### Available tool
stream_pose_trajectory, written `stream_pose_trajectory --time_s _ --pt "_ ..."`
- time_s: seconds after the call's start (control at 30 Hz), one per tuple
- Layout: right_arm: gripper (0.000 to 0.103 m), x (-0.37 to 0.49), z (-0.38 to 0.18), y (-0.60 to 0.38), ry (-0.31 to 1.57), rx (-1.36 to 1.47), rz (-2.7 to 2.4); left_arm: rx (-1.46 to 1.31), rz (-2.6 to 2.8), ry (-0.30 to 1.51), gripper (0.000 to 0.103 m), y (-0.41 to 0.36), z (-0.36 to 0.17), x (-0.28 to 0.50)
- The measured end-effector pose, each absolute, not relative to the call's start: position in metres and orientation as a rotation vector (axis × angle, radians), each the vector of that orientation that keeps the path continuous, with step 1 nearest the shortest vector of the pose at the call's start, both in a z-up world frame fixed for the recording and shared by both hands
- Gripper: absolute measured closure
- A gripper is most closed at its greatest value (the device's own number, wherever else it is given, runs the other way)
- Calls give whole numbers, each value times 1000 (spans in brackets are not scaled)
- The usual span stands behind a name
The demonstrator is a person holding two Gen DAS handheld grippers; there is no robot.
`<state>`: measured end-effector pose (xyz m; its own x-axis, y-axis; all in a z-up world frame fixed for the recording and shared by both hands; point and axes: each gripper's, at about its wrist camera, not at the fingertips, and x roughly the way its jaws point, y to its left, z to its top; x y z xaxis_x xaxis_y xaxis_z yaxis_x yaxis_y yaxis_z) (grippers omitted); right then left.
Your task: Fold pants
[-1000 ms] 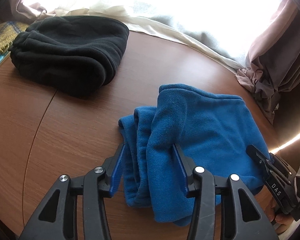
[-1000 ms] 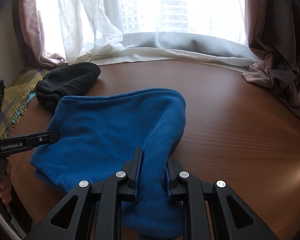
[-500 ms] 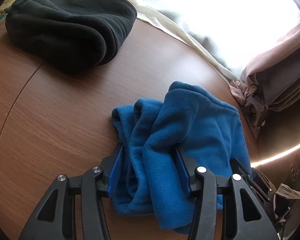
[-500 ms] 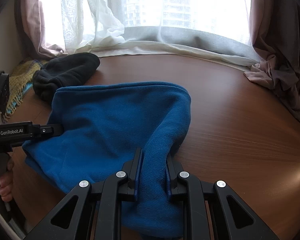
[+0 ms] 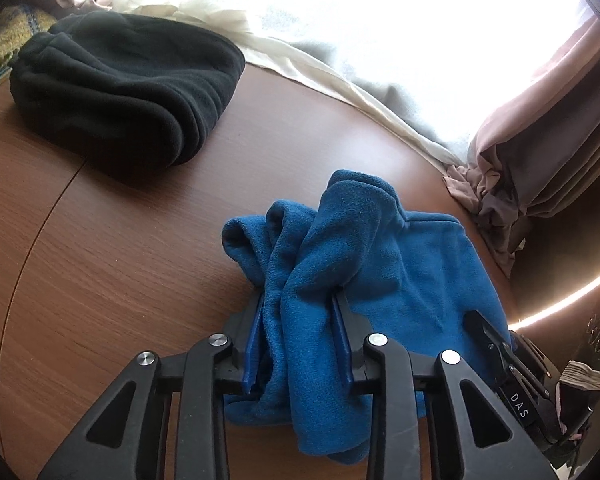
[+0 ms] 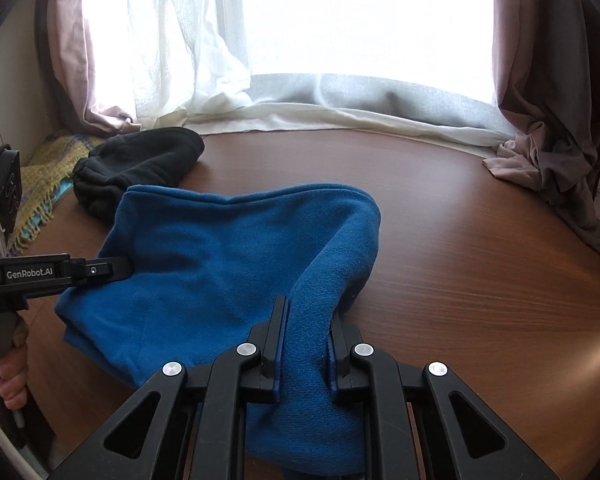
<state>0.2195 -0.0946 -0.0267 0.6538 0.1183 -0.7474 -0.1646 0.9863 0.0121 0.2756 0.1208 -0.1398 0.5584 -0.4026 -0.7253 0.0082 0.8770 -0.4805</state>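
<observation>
The blue fleece pants (image 5: 400, 264) lie folded on the brown wooden table (image 5: 120, 260). My left gripper (image 5: 298, 308) is shut on a bunched edge of the blue pants at their left side. My right gripper (image 6: 308, 312) is shut on the blue pants (image 6: 220, 256) at their near right edge. The left gripper also shows in the right wrist view (image 6: 112, 270), pinching the left edge. The right gripper's finger shows in the left wrist view (image 5: 488, 332) at the pants' right edge.
Folded black fleece pants (image 5: 120, 92) lie at the far left of the table, also in the right wrist view (image 6: 140, 164). White and mauve curtains (image 6: 552, 120) pool along the table's far edge. A yellow woven cloth (image 6: 48, 184) lies off the left side.
The left gripper's jaws have closed in on the bunched blue fabric. The blue pants have shifted a little away from me. The right gripper keeps its hold.
</observation>
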Motion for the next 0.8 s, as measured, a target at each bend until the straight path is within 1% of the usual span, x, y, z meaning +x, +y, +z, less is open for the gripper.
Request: stream_pose_trajectory --time_s 0.23,0.43,0.6,0.8 --pt "86 207 5 -87 758 -58 195 -408 -241 875 73 126 -106 264" --pt "86 208 26 -68 709 -61 202 -393 -254 800 73 152 -76 260" --pt "86 219 42 -33 666 -53 198 -364 -277 751 73 192 -53 272" --pt "86 241 53 26 642 -21 160 -307 -311 748 73 255 -35 305"
